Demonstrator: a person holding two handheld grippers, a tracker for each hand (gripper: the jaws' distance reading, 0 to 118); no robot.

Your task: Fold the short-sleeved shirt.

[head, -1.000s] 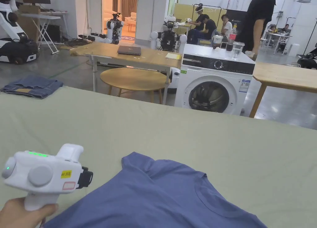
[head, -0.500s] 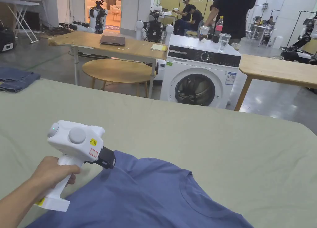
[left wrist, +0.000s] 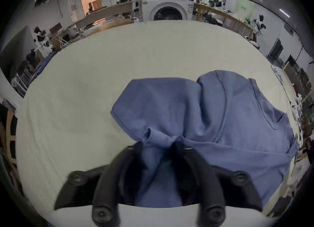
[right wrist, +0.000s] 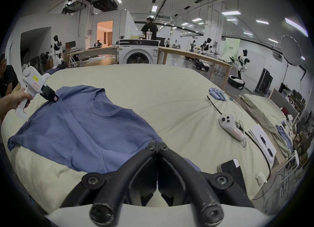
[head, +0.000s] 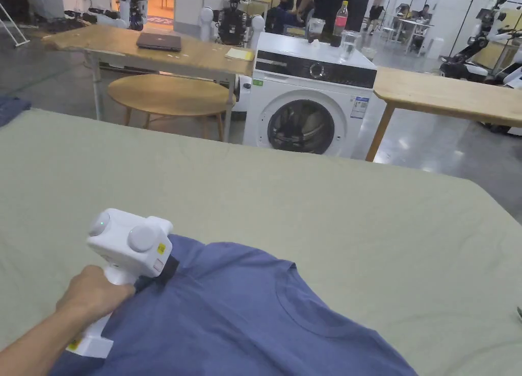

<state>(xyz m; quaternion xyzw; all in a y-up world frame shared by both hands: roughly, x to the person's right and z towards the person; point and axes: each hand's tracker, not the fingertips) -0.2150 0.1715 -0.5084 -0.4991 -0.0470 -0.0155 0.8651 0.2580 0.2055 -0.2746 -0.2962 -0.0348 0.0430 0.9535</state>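
Both black fingers of the left gripper are pinching a bunched sleeve fold of the blue short-sleeved cotton shirt, which is lying spread on the pale green cloth-covered table. Right gripper fingers are pressing together at the shirt's hem edge; whether cloth sits between them cannot be told. Beyond the table a white front-loading washing machine is standing between wooden tables.
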